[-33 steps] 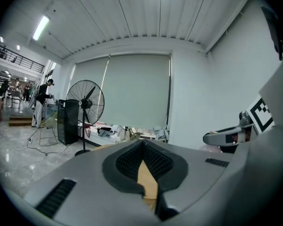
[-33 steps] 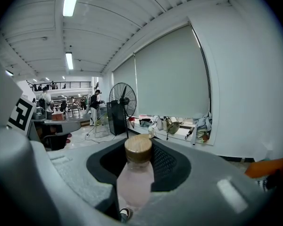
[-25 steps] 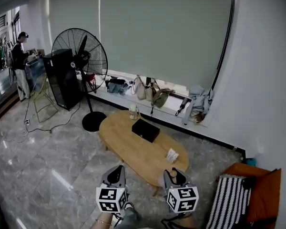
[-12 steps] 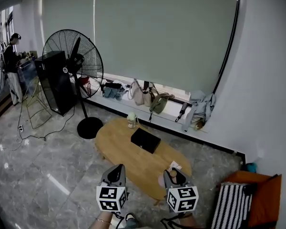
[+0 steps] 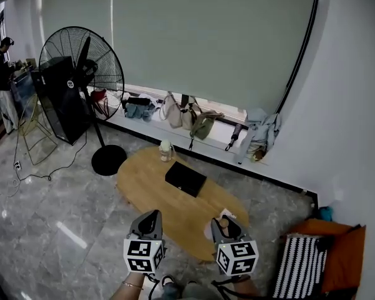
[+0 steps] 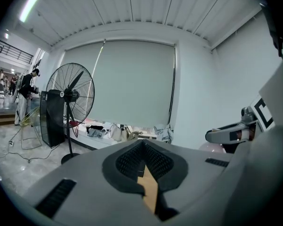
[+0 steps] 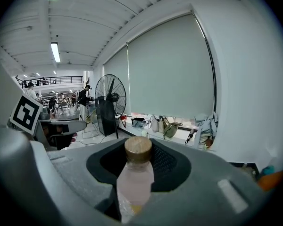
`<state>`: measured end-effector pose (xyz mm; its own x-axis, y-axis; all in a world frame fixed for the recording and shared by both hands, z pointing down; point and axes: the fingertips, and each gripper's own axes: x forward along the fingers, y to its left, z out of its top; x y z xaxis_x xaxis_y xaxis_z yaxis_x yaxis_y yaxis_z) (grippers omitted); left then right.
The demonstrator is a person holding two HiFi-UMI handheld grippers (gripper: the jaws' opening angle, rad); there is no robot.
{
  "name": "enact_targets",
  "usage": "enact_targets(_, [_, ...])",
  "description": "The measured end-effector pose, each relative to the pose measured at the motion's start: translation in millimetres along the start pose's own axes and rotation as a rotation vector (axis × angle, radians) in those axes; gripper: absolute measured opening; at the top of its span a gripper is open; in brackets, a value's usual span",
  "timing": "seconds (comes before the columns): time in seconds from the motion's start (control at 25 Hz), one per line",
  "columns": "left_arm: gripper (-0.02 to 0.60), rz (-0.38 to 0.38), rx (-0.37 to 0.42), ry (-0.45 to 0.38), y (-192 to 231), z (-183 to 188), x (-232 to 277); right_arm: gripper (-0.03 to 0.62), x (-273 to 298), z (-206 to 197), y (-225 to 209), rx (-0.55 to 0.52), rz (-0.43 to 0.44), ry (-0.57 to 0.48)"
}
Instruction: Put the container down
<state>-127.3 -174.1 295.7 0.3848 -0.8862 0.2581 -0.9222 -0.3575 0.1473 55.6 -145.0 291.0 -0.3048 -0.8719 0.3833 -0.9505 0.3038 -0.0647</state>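
My right gripper [image 7: 137,160] is shut on the container [image 7: 135,179], a pale pink see-through bottle with a round wooden lid [image 7: 138,148] that sticks up between the dark pads. In the head view the right gripper [image 5: 225,227] hovers over the near end of the oval wooden table [image 5: 145,186]. The left gripper [image 5: 151,221] hangs beside it, over the table's near edge. In its own view the left gripper [image 6: 142,149] has its pads together with nothing between them.
A black flat box [image 5: 185,178] lies mid-table and a small jar [image 5: 166,150] stands at its far end. A large standing fan [image 5: 81,67] and black cabinet [image 5: 57,105] are at the left. Bags [image 5: 187,114] line the window ledge. A striped cushion [image 5: 298,264] is at the right.
The view has swung a little to the right, so the fan and table sit further left. Both grippers stay in the same place, the bottle still held.
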Motion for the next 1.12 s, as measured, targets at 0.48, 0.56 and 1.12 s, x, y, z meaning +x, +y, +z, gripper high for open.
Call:
enact_targets(0.48, [-0.003, 0.013, -0.023, 0.045, -14.6, -10.2, 35.3, 0.132, 34.4, 2.6, -17.1, -0.011, 0.061, 0.028])
enact_targets(0.56, [-0.003, 0.018, -0.033, 0.064, -14.7, -16.7, 41.5, 0.133, 40.4, -0.6, -20.3, -0.005, 0.067, 0.040])
enact_targets(1.12, [-0.003, 0.054, -0.068, 0.189, 11.8, -121.3, 95.9, 0.132, 109.6, -90.9, -33.9, 0.041, 0.082, 0.138])
